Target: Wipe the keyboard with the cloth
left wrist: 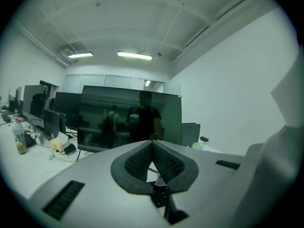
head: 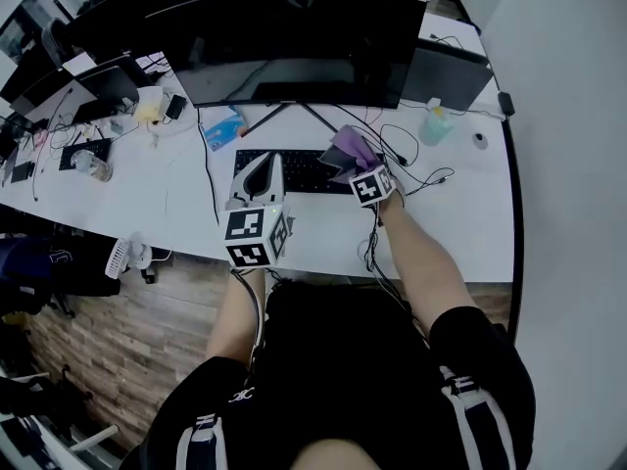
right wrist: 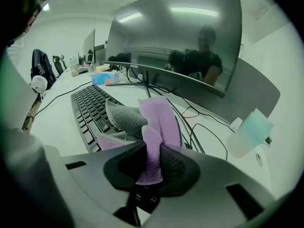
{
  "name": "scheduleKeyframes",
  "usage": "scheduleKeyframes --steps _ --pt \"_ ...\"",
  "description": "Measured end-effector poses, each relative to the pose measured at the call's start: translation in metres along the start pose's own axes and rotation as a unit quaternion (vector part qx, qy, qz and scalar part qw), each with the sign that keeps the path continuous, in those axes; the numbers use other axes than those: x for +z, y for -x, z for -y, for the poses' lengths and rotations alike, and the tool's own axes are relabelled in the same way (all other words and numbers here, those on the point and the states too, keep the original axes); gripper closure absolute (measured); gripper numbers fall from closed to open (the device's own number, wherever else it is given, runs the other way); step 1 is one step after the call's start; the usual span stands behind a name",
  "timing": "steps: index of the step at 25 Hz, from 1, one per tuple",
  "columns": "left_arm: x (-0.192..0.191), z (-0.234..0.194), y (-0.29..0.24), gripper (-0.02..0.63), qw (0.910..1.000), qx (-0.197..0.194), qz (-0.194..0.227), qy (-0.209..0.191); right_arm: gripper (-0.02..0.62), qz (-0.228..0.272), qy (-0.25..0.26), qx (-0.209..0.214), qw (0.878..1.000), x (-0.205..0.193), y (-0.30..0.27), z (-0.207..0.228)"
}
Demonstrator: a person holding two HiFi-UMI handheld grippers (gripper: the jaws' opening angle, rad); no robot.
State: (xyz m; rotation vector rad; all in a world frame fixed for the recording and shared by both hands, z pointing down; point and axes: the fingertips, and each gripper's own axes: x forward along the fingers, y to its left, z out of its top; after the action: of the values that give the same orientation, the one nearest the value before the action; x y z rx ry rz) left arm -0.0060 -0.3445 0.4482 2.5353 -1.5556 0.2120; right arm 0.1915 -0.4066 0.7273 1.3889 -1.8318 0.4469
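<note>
My right gripper (right wrist: 151, 145) has its fingers clamped on the purple-and-grey fleecy cloth (right wrist: 161, 113), bunched over the black keyboard's (right wrist: 90, 109) right end; the left gripper's (left wrist: 152, 141) fingers are clenched, empty.

The left gripper (head: 262, 164) is held at the left end of the keyboard (head: 306, 170), its jaws pressed together with nothing between them. The right gripper (head: 349, 161) sits at the keyboard's right end, jaws clamped on the purple cloth (right wrist: 156, 115). Both bare forearms (head: 421, 258) reach forward toward the keyboard.
</note>
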Motion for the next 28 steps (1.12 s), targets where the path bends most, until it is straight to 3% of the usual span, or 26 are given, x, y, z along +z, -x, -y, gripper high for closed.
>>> scheduleKeyframes --steps 13,20,28 --pt "0.011 0.01 0.005 0.588 0.9999 0.003 0.004 -0.014 0.505 -0.019 -0.039 0.017 0.999 -0.018 0.009 0.022" --pt "0.004 0.013 0.0 0.588 0.9999 -0.007 -0.001 -0.012 0.506 -0.006 -0.053 -0.026 0.998 -0.035 0.021 0.024" --pt "-0.003 0.009 -0.008 0.588 0.9995 -0.027 -0.007 -0.012 0.506 -0.011 -0.084 -0.039 0.996 -0.05 0.031 0.013"
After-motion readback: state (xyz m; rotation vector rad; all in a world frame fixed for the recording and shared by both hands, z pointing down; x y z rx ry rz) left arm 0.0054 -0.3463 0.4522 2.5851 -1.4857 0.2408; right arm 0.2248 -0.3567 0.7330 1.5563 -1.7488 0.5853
